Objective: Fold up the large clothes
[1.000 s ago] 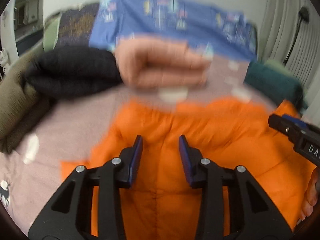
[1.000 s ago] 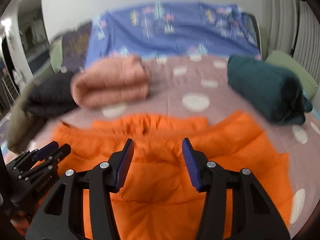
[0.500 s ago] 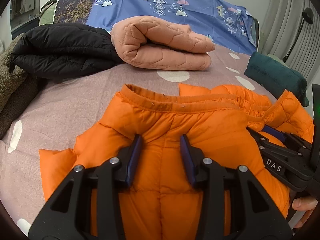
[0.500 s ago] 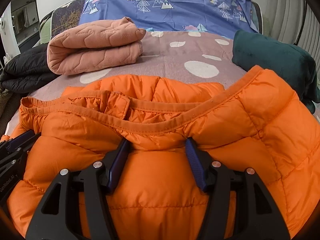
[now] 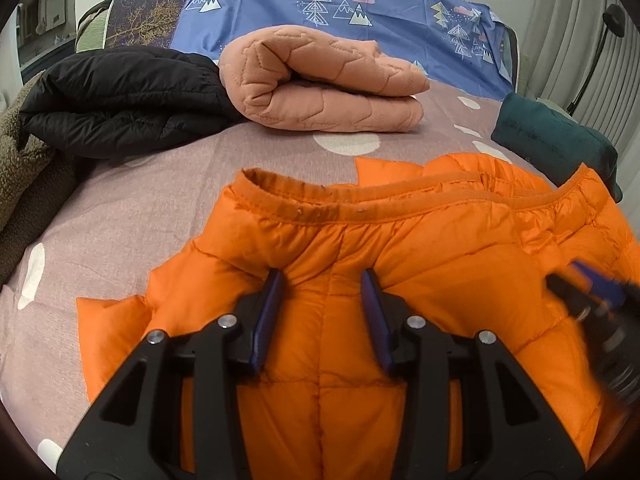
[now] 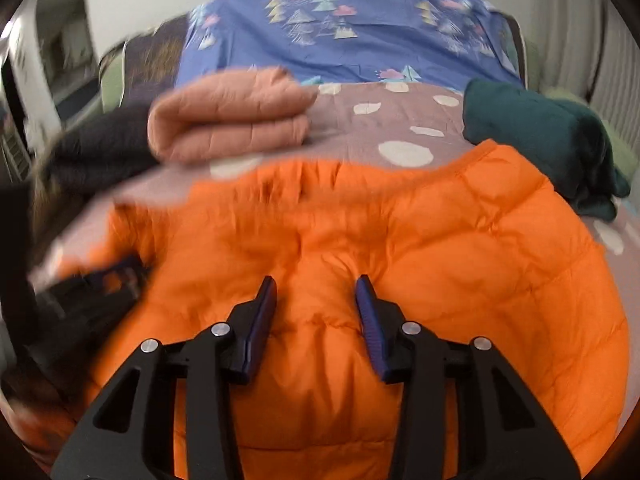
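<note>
Spotted bedsheet (image 5: 132, 208) — both grippers pinch the orange jacket (image 5: 440, 264), right closing.

From my station I logged a folded peach quilted blanket (image 5: 328, 88) lying on the dotted mauve bed sheet (image 5: 160, 184), touching a black puffer bundle (image 5: 120, 100) at its left. A dark green bundle (image 5: 556, 140) sat well apart, right. A blue tree-print cloth (image 5: 360, 8) hung behind.

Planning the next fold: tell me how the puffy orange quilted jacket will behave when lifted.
The puffy orange quilted jacket probably flops and sags: it bunches between the left gripper. Its smooth shell looks slippery. The right gripper is closing on a puffed ridge, so likely light and compressible.
</note>
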A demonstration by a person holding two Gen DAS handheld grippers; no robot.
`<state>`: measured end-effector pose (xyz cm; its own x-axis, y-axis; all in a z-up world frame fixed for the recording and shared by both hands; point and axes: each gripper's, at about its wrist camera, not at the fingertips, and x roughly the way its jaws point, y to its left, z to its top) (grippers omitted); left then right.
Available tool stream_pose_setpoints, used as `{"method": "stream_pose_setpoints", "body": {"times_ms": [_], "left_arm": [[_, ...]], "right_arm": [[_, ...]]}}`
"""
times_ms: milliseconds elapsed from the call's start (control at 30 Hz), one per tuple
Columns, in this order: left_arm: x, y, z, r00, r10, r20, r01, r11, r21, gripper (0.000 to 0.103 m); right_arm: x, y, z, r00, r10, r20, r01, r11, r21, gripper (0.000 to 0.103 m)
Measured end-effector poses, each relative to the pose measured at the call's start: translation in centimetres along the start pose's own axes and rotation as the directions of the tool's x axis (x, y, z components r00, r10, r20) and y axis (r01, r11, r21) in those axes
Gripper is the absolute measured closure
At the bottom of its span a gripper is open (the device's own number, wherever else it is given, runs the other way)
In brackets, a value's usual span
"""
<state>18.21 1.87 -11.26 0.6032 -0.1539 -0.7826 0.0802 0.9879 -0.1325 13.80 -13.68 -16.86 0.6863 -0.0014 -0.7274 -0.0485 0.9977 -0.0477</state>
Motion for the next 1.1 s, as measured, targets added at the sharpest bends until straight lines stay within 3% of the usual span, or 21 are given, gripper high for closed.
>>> {"method": "stream_pose_setpoints", "body": {"times_ms": [133, 233, 300, 367, 433, 500, 567, 633, 733, 800, 900, 1000, 1100], "left_arm": [[0.1, 0.2, 0.0, 1.000, -0.011, -0.006, 0.011, 1.000, -0.019, 0.060], [0.0, -0.3, -0.2, 1.000, 0.015, -0.004, -0.015, 1.000, 0.009, 0.060], [-0.1, -0.4, -0.3, 1.000, 0.020, -0.001, -0.020, 1.000, 0.018, 0.060], [-0.2, -0.2, -0.3, 1.000, 0.011, -0.002, -0.011, 1.000, 0.011, 0.060], [-0.1, -0.2, -0.2, 1.000, 0.009, -0.004, -0.009, 1.000, 0.010, 0.060], [-0.1, -0.3, -0.2, 1.000, 0.011, -0.003, -0.011, 1.000, 0.013, 0.060], [-0.1, -0.3, -0.1, 1.000, 0.008, -0.004, -0.008, 1.000, 0.011, 0.059], [0.0, -0.5, -0.1, 1.000, 0.024, -0.009, -0.024, 1.000, 0.018, 0.059], [-0.1, -1.0, 0.0, 0.998, 0.064, -0.020, -0.063, 0.997, 0.048, 0.057], [-0.7, -1.0, 0.1, 0.997, 0.080, -0.020, -0.079, 0.995, 0.058, 0.052], [-3.2, 0.3, -0.1, 1.000, -0.014, 0.005, 0.014, 1.000, -0.009, 0.041], [-5.7, 0.7, -0.8, 0.993, -0.114, 0.041, 0.115, 0.993, -0.022, 0.039], [-6.0, -0.7, -1.9, 0.994, -0.107, 0.029, 0.106, 0.993, 0.049, 0.038]], "right_arm": [[1.3, -0.2, 0.7, 0.999, -0.003, -0.047, 0.003, 1.000, 0.003, 0.059], [-0.5, -0.2, 0.7, 0.999, -0.022, -0.049, 0.023, 1.000, 0.010, 0.060], [-3.9, -1.0, 0.0, 0.999, 0.037, -0.020, -0.035, 0.995, 0.098, 0.060], [-6.9, -1.0, -1.5, 0.994, 0.112, 0.015, -0.113, 0.989, 0.100, 0.060], [-7.7, -0.6, -3.2, 0.995, 0.098, -0.006, -0.097, 0.993, 0.067, 0.060], [-5.1, 0.0, -5.9, 0.995, 0.077, -0.057, -0.076, 0.997, 0.018, 0.057], [-4.0, 0.6, -6.4, 0.999, 0.033, -0.018, -0.034, 0.998, -0.044, 0.057], [-4.2, 0.7, -5.7, 0.999, 0.029, -0.044, -0.029, 1.000, -0.007, 0.057], [-6.3, 0.3, -5.5, 0.997, 0.039, -0.064, -0.038, 0.999, 0.025, 0.057], [-9.5, -0.1, -6.3, 0.996, 0.089, -0.015, -0.088, 0.995, 0.051, 0.057], [-12.1, 0.5, -8.2, 0.994, 0.103, 0.018, -0.103, 0.995, -0.010, 0.057], [-9.6, 0.5, -10.8, 0.992, 0.104, -0.067, -0.105, 0.994, -0.012, 0.053], [-8.1, 0.7, -10.7, 0.994, 0.085, -0.065, -0.085, 0.996, -0.007, 0.051]]}}
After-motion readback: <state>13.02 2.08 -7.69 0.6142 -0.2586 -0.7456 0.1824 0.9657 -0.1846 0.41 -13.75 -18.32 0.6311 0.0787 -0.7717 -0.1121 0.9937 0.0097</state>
